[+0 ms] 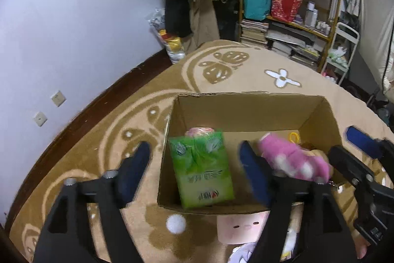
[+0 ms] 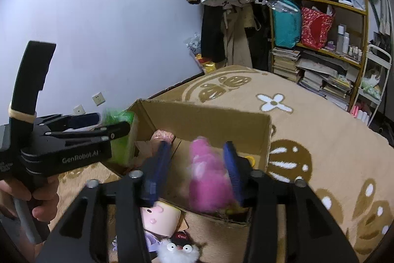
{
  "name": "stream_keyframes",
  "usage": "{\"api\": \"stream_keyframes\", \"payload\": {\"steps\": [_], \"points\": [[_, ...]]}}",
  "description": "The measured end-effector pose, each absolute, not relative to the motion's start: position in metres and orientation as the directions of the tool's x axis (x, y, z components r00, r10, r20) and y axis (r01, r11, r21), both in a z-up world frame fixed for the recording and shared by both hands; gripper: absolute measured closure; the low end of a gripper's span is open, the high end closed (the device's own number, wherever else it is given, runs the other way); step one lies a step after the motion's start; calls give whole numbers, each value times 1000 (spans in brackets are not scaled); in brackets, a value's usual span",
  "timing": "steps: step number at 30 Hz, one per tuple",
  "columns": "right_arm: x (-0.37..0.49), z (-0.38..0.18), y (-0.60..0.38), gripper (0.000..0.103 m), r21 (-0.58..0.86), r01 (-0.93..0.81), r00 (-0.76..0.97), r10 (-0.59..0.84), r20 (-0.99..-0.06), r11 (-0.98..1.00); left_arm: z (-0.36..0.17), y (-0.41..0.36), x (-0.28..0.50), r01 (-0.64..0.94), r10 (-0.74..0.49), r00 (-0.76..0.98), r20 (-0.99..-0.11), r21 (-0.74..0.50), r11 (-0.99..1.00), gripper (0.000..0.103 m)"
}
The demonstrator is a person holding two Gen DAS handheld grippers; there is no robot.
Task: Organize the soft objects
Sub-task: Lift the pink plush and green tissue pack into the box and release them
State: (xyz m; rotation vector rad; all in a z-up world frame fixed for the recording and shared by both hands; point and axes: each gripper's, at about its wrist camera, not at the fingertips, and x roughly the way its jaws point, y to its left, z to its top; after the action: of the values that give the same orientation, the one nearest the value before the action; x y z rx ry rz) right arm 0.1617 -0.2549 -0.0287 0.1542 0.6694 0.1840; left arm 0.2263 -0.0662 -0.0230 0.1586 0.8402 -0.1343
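While the pink plush (image 2: pixel 209 179) sits blurred between my right tongs (image 2: pixel 197 171), with both pads spread wider than its body, I cannot tell if it is dropping free or only brushing the right pad; I read those tongs as wide and gripping nothing. It lies just ahead of them, long axis running away from me into the cardboard box (image 2: pixel 211 122), over the near right corner. My left tongs (image 1: pixel 194 171) are also wide and carry nothing, straddling the box's left wall above the green tissue pack (image 1: pixel 202 169), which lies flat on the box floor. My right hand is plainly the nearer one to the plush. Room inside the box is open toward the far wall. Outside the near wall, on the rug (image 1: pixel 246 70), a pink-faced plush (image 1: pixel 238 228) and a white furry toy (image 2: pixel 177 250) wait; I judge the near wall the edge to clear.
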Motion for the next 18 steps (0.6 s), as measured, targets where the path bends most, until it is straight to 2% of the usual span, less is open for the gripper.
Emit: {"api": "stream_keyframes", "payload": {"steps": [2,5,8,18], "points": [[157,-23,-260,24,216,-105,783,215,-584,971,-20,-65,225,162,-41,660,-750,89,983,13],[150,-17,-267,11,246,-93,795,221,-565,965,-13,-62,223,154,-39,660,-750,84,984,4],[142,-12,-272,1,246,-83,799,212,-562,966,-4,-58,215,152,-45,672,-740,79,985,3],[117,8,-286,0,228,-65,823,181,-538,971,31,-36,185,118,-64,699,-712,27,993,0]]}}
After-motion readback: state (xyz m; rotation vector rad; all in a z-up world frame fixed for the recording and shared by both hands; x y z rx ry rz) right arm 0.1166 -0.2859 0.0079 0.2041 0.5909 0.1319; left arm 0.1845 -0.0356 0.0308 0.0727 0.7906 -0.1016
